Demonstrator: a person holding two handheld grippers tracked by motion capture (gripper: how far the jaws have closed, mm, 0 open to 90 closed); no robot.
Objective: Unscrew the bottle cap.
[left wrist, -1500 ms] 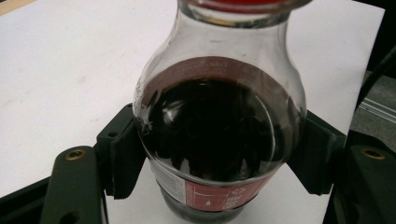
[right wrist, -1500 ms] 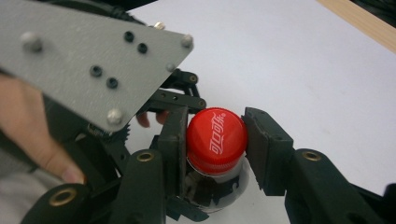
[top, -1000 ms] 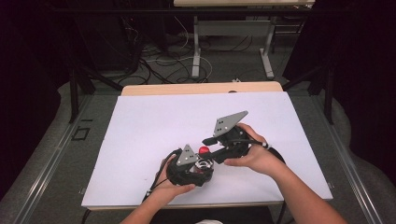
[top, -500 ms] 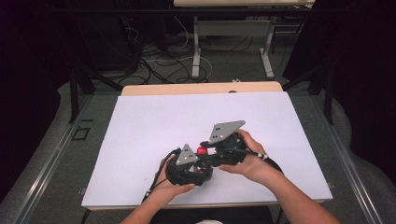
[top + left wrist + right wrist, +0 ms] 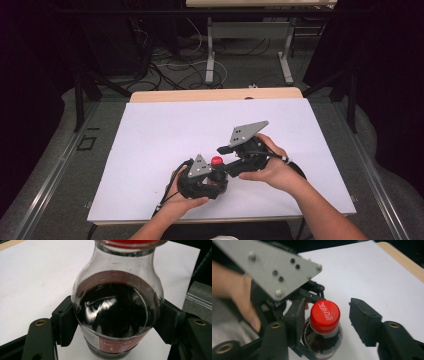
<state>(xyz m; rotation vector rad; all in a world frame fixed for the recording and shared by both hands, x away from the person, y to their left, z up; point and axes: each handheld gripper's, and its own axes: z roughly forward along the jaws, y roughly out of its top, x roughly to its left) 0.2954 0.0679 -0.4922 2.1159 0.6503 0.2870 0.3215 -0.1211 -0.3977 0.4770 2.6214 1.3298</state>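
— Two grippers, one bottle [image 5: 117, 312] — who has it?
— The left gripper [image 5: 202, 181] clamps its belly, upright on the table [image 5: 150, 150]; the right gripper [image 5: 325, 322] stands open, jaws either side of the red cap [image 5: 325, 315].

Right gripper [image 5: 223, 159] sliding left and toward person over last second, closing distance to red cap [image 5: 216, 161]. Grey plate [image 5: 247, 133] swinging along with it. Open jaws now straddling cap, one each side, not pinching.
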